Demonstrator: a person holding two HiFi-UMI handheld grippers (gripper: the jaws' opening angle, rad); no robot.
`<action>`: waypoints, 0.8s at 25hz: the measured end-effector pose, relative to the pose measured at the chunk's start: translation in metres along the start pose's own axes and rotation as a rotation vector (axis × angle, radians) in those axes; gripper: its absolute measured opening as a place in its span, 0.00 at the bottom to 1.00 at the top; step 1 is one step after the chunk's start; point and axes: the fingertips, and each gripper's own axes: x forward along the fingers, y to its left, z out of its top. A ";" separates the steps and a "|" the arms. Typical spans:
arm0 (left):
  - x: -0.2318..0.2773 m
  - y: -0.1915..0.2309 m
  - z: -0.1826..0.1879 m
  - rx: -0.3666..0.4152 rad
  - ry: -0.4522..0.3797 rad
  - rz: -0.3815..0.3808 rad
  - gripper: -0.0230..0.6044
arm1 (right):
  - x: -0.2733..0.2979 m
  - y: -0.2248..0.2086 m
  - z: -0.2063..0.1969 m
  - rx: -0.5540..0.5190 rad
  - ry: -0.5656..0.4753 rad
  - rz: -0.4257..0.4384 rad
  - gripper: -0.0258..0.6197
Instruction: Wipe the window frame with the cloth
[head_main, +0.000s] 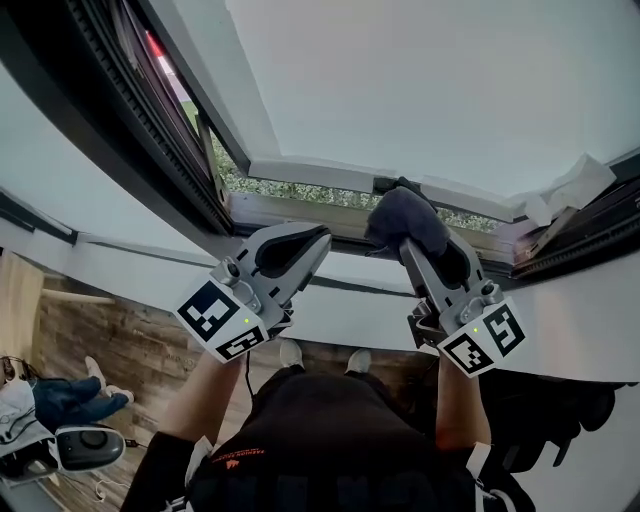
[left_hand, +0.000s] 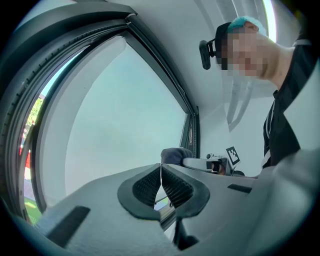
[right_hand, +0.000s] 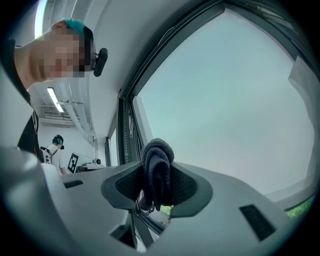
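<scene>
Indoor workroom, large tilted window (head_main: 420, 80), wood-plank floor (head_main: 110, 340), ceiling strip light (right_hand: 54, 100), white walls (head_main: 570, 320)

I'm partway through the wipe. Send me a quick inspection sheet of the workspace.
Surface: window frame, sash tilted open; dirt cannot be judged.
Job's things: dark cloth, bunched at the frame's lower rail.
Clutter: crumpled white material at the frame's right end.
Grippers: right gripper shut on the cloth; left gripper shut, empty.
Cables: thin dark cable under the left gripper.
Surroundings: wood floor, greenery outside, another person in the room.
</scene>
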 end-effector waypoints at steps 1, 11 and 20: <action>-0.002 0.002 0.002 0.006 -0.002 0.004 0.07 | 0.003 0.001 0.001 -0.001 -0.002 0.003 0.26; -0.034 0.035 0.036 0.098 -0.033 0.075 0.07 | 0.048 0.021 0.012 -0.034 -0.028 0.073 0.26; -0.069 0.063 0.086 0.191 -0.089 0.122 0.07 | 0.104 0.055 0.037 -0.079 -0.075 0.161 0.26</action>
